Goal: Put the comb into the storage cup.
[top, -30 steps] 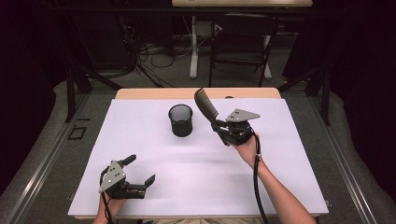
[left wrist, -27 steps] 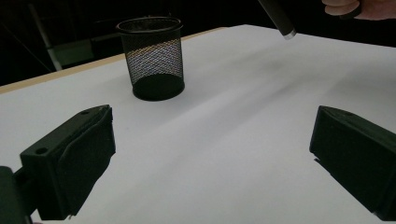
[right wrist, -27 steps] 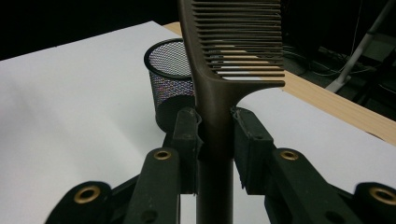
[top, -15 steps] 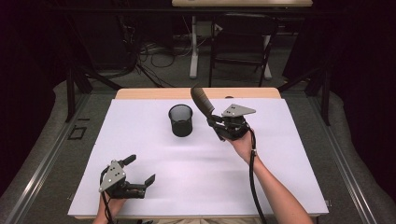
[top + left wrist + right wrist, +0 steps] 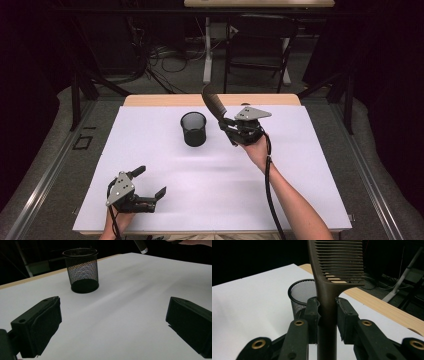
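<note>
A dark brown comb (image 5: 329,277) stands upright between the jaws of my right gripper (image 5: 326,315), which is shut on its handle. From above, the comb (image 5: 213,105) tilts up and left from the right gripper (image 5: 231,131), just right of a black mesh cup (image 5: 193,128) standing on the white sheet. The cup (image 5: 302,293) sits right behind the jaws in the right gripper view. My left gripper (image 5: 150,184) rests near the front left of the table, open, nothing between its jaws. In the left gripper view the cup (image 5: 81,270) stands farther off, and the comb's handle end (image 5: 141,246) hangs at the top.
A white sheet (image 5: 300,180) covers the wooden table (image 5: 150,100), whose far edge shows as a tan strip. Behind the table stand dark table legs, cables and a chair (image 5: 260,45).
My right gripper has drifted left and slightly away with the comb, closer to the cup. The left gripper has stayed in place.
</note>
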{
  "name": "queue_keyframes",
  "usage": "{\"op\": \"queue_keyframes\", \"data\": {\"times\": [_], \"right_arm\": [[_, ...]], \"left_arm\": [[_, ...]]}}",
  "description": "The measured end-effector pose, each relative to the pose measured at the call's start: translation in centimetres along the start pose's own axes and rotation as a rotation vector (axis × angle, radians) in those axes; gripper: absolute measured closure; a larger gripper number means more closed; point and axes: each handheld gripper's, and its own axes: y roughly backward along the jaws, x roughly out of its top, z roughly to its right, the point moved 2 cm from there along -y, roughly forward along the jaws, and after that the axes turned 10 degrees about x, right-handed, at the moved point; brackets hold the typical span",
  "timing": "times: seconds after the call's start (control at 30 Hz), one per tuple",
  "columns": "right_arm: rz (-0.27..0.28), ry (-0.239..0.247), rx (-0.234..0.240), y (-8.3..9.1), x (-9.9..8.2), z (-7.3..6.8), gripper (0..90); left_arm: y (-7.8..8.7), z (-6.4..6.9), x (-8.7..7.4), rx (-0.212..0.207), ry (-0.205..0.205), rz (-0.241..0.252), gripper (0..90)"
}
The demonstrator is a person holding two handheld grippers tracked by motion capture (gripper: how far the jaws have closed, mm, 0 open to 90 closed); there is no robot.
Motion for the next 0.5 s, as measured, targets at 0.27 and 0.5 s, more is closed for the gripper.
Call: {"op": "queue_keyframes", "data": {"times": [0.27, 0.5], "right_arm": [[0.007, 0.004, -0.002, -0.45, 0.5, 0.13, 72.4], [0.022, 0.006, -0.005, -0.6, 0.98, 0.37, 72.5]], "left_arm": [[-0.08, 0.03, 0.0, -0.003, 0.001, -0.001, 0.4], [-0.03, 0.0, -0.01, 0.002, 0.003, -0.001, 0.3]]}}
